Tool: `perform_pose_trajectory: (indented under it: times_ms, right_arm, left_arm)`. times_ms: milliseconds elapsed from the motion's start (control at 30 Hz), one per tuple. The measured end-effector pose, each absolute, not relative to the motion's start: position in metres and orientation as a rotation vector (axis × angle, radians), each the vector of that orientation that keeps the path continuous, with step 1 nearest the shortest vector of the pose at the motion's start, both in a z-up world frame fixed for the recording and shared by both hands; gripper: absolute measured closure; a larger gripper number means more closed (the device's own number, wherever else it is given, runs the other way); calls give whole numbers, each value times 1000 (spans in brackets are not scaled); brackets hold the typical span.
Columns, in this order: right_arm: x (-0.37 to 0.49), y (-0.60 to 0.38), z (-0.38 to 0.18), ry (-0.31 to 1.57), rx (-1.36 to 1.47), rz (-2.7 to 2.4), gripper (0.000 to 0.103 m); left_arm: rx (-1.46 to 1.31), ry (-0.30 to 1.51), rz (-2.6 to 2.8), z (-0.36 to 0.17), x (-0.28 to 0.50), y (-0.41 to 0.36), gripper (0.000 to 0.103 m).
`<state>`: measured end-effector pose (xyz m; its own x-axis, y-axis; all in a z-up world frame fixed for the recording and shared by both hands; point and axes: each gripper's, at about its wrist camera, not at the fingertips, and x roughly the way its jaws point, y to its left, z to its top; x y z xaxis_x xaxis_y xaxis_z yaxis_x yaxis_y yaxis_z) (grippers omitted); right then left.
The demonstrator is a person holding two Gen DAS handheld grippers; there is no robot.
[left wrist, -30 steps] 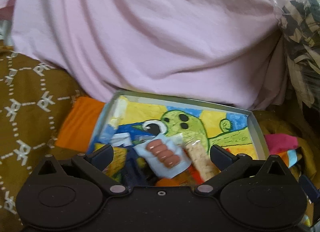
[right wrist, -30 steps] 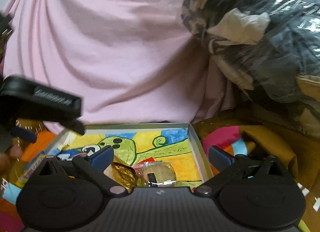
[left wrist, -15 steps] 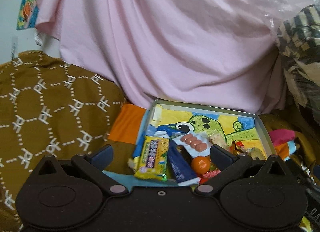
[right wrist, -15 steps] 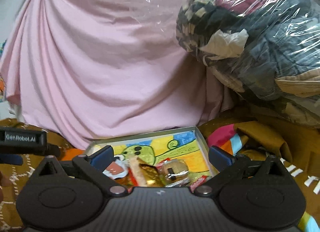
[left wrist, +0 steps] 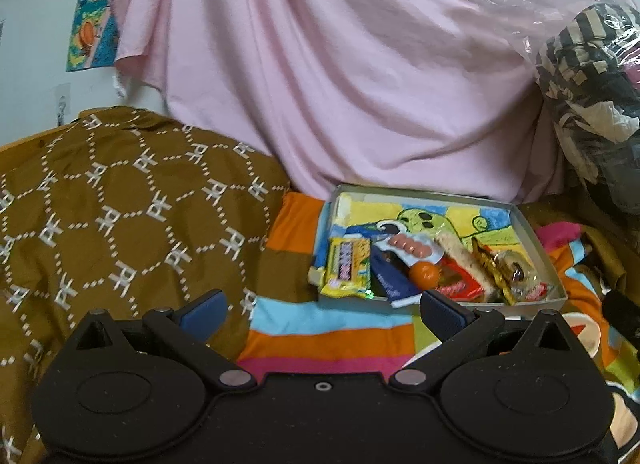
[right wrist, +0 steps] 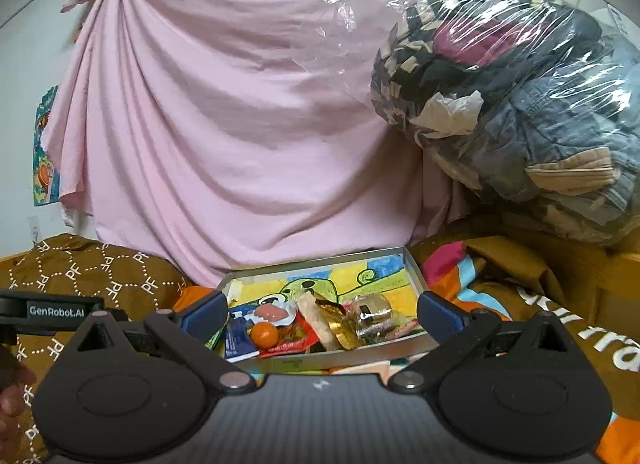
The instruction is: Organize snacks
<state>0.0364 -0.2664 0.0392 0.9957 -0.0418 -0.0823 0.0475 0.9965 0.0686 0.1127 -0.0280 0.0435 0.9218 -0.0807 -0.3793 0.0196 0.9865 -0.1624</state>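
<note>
A shallow grey tray with a cartoon picture on its floor lies on the striped cloth. Snacks are piled at its near end: a yellow packet, a dark blue packet, an orange ball, a pale blue pack of pink pieces, a red wrapper and a gold wrapper. The tray also shows in the right wrist view with the orange ball. My left gripper is open and empty, short of the tray. My right gripper is open and empty, just before the tray.
A pink sheet hangs behind the tray. A brown patterned blanket lies to the left. A clear plastic bag of clothes sits at the right. The left gripper's body shows at the left edge of the right wrist view.
Both grippers have pulled back and up from the tray, which now looks smaller and farther. Both stay open and empty. The snacks have not moved.
</note>
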Motion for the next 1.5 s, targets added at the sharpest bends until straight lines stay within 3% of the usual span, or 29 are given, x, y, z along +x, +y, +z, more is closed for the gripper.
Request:
perform_pose_trajectory:
  times_ms: [533, 1500]
  right_arm:
    - [-14, -256, 25, 149, 74, -42, 0]
    - [-32, -237, 5, 248, 33, -11, 0]
  left_arm:
    - [-80, 358, -51, 26, 42, -15, 1]
    - [-120, 426, -5, -8, 10, 9, 1]
